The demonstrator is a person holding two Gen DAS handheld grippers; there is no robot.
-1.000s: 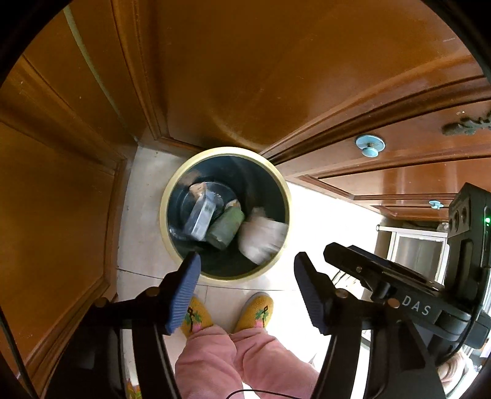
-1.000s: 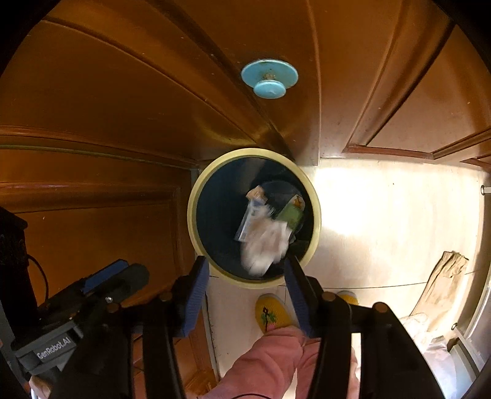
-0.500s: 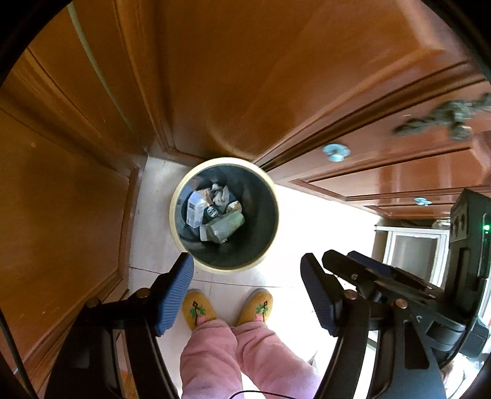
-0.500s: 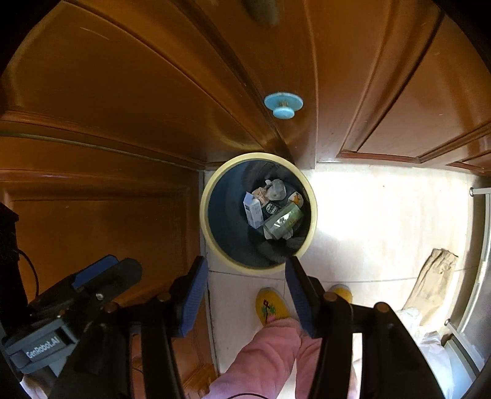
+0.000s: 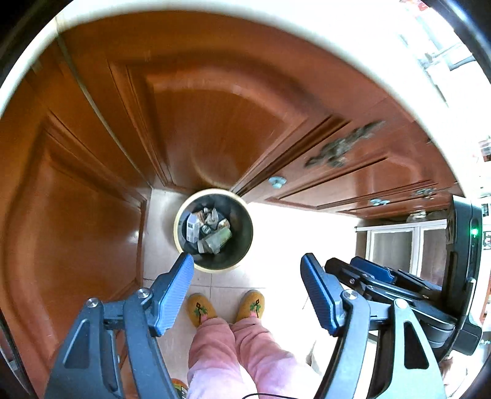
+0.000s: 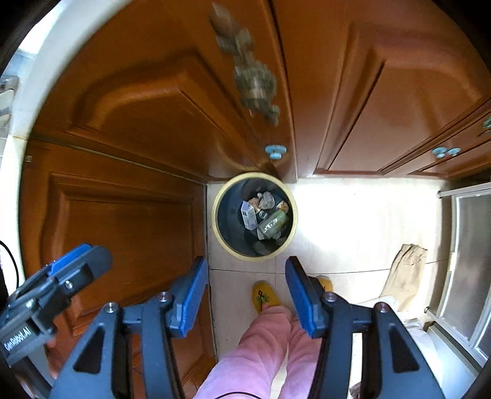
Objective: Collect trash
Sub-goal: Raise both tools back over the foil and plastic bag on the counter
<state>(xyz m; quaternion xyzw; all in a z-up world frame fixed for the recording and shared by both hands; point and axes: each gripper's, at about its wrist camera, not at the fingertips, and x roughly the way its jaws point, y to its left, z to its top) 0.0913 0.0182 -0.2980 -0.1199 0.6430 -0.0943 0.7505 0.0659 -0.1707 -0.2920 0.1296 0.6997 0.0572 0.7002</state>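
Note:
A round dark trash bin with a cream rim (image 5: 179, 233) stands on the tiled floor in the corner of wooden cabinets, far below both grippers. It also shows in the right wrist view (image 6: 216, 227). Inside lie a white carton (image 6: 249, 216), a green bottle (image 6: 273, 223) and crumpled paper (image 6: 266, 199). My left gripper (image 5: 247, 288) is open and empty, high above the bin. My right gripper (image 6: 245, 291) is open and empty too, beside the left one (image 6: 58, 282).
Brown cabinet doors with blue knobs (image 6: 275, 151) and a bronze handle (image 5: 339, 150) surround the bin. A pale countertop edge (image 5: 276, 27) arcs above. The person's pink legs and yellow slippers (image 5: 201, 310) stand before the bin. A beige bag (image 6: 405, 273) lies right.
A crumpled paper fell into the bin a second ago. Both grippers have since risen well above the bin, so it looks smaller and the countertop edge has come into view.

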